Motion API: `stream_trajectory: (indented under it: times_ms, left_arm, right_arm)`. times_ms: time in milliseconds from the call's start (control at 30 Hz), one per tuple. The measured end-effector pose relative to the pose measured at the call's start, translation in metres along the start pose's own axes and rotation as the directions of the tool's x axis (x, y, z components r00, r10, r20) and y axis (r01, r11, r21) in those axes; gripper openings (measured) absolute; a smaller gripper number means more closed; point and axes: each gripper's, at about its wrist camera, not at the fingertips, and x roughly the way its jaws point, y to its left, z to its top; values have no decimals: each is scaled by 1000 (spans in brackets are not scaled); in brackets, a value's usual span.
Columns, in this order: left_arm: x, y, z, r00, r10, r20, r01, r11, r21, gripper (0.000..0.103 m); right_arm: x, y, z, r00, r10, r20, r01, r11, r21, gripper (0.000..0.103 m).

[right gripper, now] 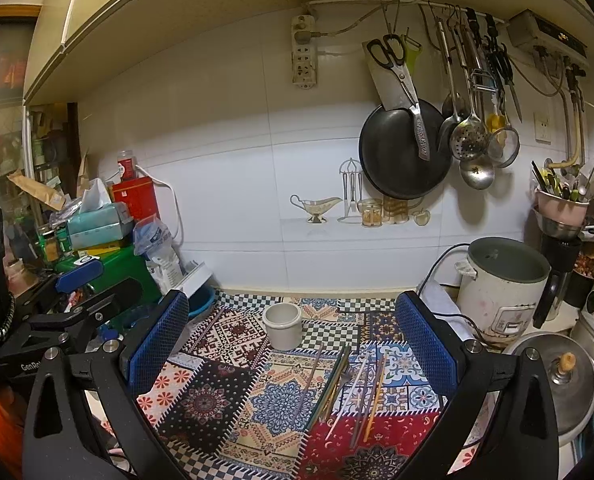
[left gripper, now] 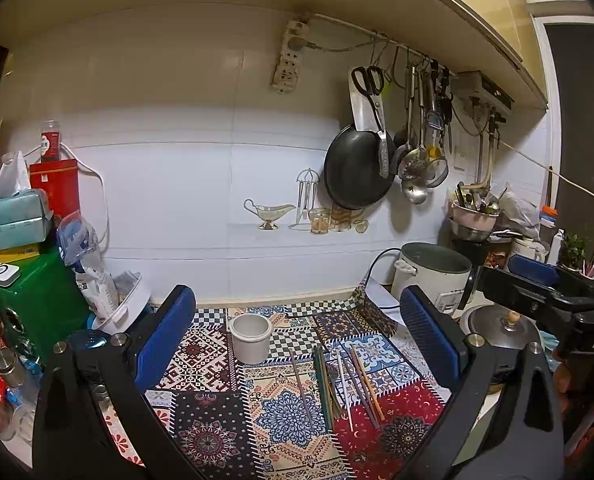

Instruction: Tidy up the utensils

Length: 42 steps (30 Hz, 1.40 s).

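Jaws spread wide on both tools, nothing between them: left gripper point(left gripper: 297, 344) with blue ribbed pads point(left gripper: 165, 336) raised over the cloth, right gripper point(right gripper: 293, 344) likewise agape, blue mesh-textured pads point(right gripper: 157, 340) bare. Below and between the fingers, a loose row of thin sticks and utensils point(left gripper: 337, 384) point(right gripper: 345, 388) lying flat on the patchwork-patterned tablecloth point(left gripper: 217, 420) point(right gripper: 217, 400): one grey stick apart to the left, then green, white and orange-brown ones close together, a metal fork among them. Just beyond their far ends, a small white cylindrical ceramic cup point(left gripper: 251, 338) point(right gripper: 283, 326), upright, mouth open. Further right, a white rice cooker point(left gripper: 433, 276) point(right gripper: 501, 296) against the tiled wall. Above, a black round pan point(left gripper: 357, 168) point(right gripper: 401, 152) hanging with ladles.
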Motion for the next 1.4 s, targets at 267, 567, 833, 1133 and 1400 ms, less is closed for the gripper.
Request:
stream_trajectory:
  times_ms: [267, 567, 833, 1133, 1400]
  left_arm:
    - [1, 1, 0, 1000, -1, -1, 1, 1000, -6, 103]
    - [8, 1, 0, 1000, 2, -27, -3, 999, -32, 103]
    - [26, 6, -5, 999, -2, -40, 0, 998, -55, 103]
    - [80, 9, -25, 992, 15, -128, -25, 996, -81, 103]
    - [163, -5, -67, 950, 23, -311, -40, 998, -48, 96]
  right_arm:
    - [1, 0, 0, 1000, 1, -1, -1, 1000, 0, 103]
    - [7, 2, 0, 1000, -5, -8, 5, 1000, 0, 103]
    - [20, -2, -4, 999, -25, -45, 25, 1000, 11, 103]
    - [67, -33, -28, 976, -79, -205, 96, 993, 75, 103]
    - [120, -82, -69, 904, -145, -402, 210, 970, 121, 103]
